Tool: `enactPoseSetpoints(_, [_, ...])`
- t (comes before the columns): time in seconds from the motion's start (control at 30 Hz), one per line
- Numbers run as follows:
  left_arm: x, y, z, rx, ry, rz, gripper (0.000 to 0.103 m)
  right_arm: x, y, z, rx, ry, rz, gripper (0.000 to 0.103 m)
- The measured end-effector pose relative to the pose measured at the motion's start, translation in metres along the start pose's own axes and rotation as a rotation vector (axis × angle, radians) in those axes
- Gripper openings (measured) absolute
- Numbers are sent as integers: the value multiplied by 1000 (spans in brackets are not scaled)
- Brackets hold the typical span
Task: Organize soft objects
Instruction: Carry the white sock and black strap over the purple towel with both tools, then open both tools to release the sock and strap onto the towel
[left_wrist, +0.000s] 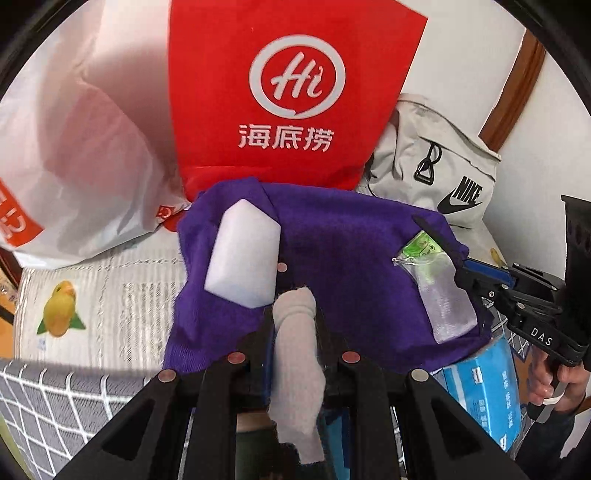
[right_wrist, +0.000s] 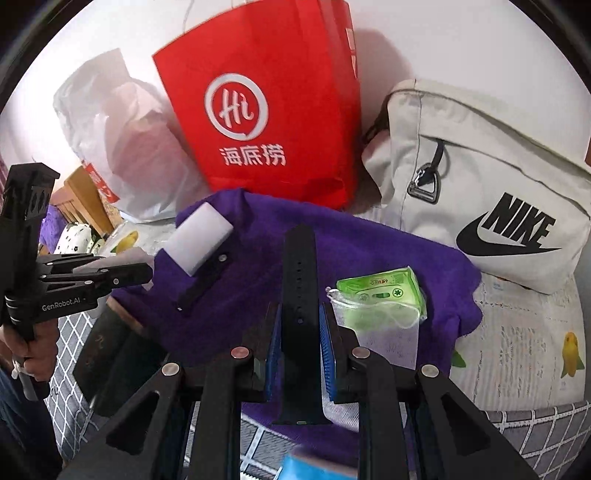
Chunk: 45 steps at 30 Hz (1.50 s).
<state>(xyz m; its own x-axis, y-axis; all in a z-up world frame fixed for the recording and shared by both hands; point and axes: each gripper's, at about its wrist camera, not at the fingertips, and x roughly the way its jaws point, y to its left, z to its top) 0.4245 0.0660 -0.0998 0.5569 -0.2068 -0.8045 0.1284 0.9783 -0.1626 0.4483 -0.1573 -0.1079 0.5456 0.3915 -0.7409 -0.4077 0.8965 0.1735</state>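
Grippers over purple cloth (left_wrist: 332, 258): left (left_wrist: 295, 332) clamps sock (left_wrist: 295, 350), right (right_wrist: 299, 325) clamps strap (right_wrist: 299, 295); keep both grips firm, lower slowly.

Fuzzy, matt purple cloth (right_wrist: 369, 254), spread under a smooth white foam block (right_wrist: 199, 240). Soft knitted grey sock (left_wrist: 295, 350); matt black rubbery strap (right_wrist: 299, 295). Glossy green plastic cassette case (right_wrist: 384, 291) on sheer mesh pouch (right_wrist: 380, 343). Crisp red paper bag (right_wrist: 266, 110), crinkled shiny plastic bag (left_wrist: 85, 147), coarse off-white canvas backpack (right_wrist: 480, 166).
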Motion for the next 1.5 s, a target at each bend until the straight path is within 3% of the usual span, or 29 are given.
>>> enactPoseSetpoints(0.27, [26, 3, 4, 46, 71, 26, 17, 29, -7, 5, 1, 67, -9, 20])
enactPoseSetpoints(0.83, [46, 12, 8, 54, 128, 49, 18, 64, -9, 4, 12, 163, -13, 21])
enactPoseSetpoints(1.0, [43, 17, 9, 39, 120, 73, 48, 68, -12, 3, 23, 187, -5, 21])
enactPoseSetpoints(1.1, [38, 20, 10, 23, 109, 68, 57, 66, -13, 3, 29, 187, 6, 27])
enactPoseSetpoints(1.17, [33, 20, 10, 23, 100, 71, 59, 62, -12, 4, 28, 175, 21, 44])
enactPoseSetpoints(1.23, [29, 20, 8, 19, 96, 79, 61, 56, -10, 5, 19, 156, 13, 53])
enactPoseSetpoints(1.5, [2, 18, -7, 4, 75, 106, 61, 22, 0, 4, 2, 95, -3, 55])
